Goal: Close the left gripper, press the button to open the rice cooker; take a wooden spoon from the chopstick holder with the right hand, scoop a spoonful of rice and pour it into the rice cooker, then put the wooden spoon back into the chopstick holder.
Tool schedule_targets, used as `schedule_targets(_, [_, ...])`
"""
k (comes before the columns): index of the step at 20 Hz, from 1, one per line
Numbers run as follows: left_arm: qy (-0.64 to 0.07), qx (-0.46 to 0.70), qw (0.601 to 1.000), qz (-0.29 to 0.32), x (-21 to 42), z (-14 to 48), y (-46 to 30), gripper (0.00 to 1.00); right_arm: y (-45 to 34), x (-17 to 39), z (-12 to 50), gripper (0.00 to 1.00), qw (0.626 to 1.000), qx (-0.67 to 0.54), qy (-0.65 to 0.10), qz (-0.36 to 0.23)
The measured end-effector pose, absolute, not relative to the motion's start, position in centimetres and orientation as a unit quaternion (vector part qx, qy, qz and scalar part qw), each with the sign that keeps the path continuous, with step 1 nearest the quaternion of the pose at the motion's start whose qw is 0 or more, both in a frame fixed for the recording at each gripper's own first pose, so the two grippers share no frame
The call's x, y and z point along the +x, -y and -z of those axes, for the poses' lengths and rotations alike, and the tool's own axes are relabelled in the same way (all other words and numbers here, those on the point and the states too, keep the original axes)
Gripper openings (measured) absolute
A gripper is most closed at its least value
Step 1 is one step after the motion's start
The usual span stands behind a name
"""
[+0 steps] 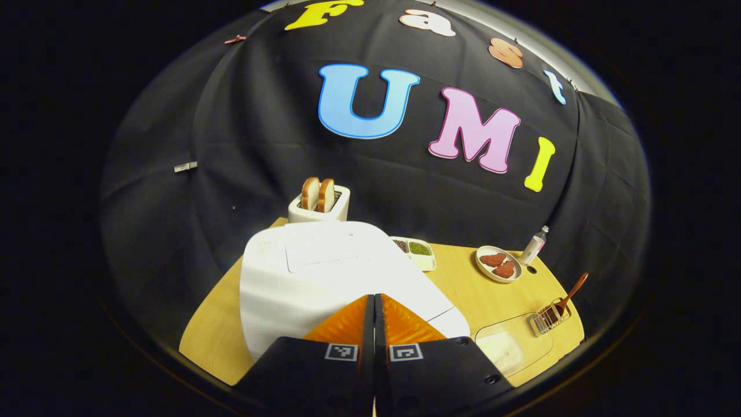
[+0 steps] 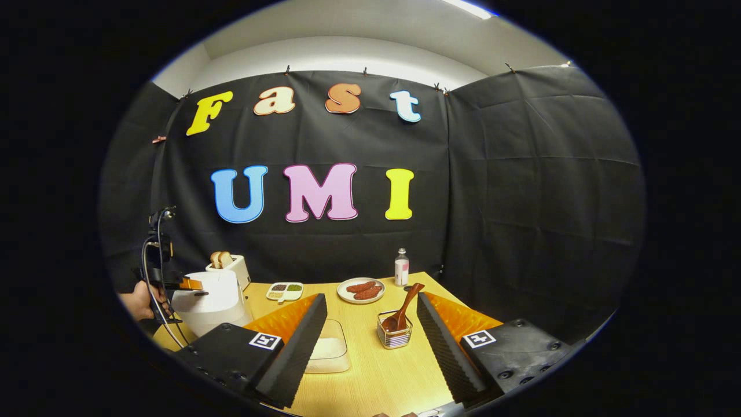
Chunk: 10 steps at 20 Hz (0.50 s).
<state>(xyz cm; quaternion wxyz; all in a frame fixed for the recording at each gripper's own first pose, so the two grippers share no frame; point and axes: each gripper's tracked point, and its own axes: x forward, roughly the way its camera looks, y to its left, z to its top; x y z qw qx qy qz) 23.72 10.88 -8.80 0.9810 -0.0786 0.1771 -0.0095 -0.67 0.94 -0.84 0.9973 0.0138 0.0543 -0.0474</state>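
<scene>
While the lid of the rice cooker (image 1: pixel 324 272) is down, the step in hand looks like the button press; left gripper (image 1: pixel 374 307) has its fingers clenched together, nothing between them, tips hovering over the cooker's front edge; right gripper view catches that same tool beside the cooker, a hand (image 2: pixel 140 301) holding it. Right gripper (image 2: pixel 370 324) is spread wide and empty, aimed at the chopstick holder (image 2: pixel 395 336), which sits between its fingers but farther off; wooden spoon (image 2: pixel 405 307) stands tilted in the holder, untouched. Clear tray of rice (image 2: pixel 329 350) lies just beside the holder, between it and the cooker (button itself I can't make out, white on white).

To do it well: keep the fingers tight so the tip acts as one blunt point; come straight down onto the latch, not at a slant, or it may skid off the smooth lid; press firm, then lift clear so the lid can swing. Keep the right tool waiting, well clear of the lid.
</scene>
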Motion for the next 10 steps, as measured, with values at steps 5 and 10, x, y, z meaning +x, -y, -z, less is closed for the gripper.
schedule_targets(5, [-0.178, -0.067, 0.982, 0.005, 23.6, 9.8, -10.8, 0.06, -1.0, -0.2, 1.5, 0.98, 0.997, 0.016, -0.061, 0.043])
schedule_targets(10, [-0.185, -0.084, 0.979, -0.002, 23.5, 10.2, -10.9, 0.07, -0.7, 2.0, 1.5, 0.98, 0.998, 0.024, -0.058, 0.028])
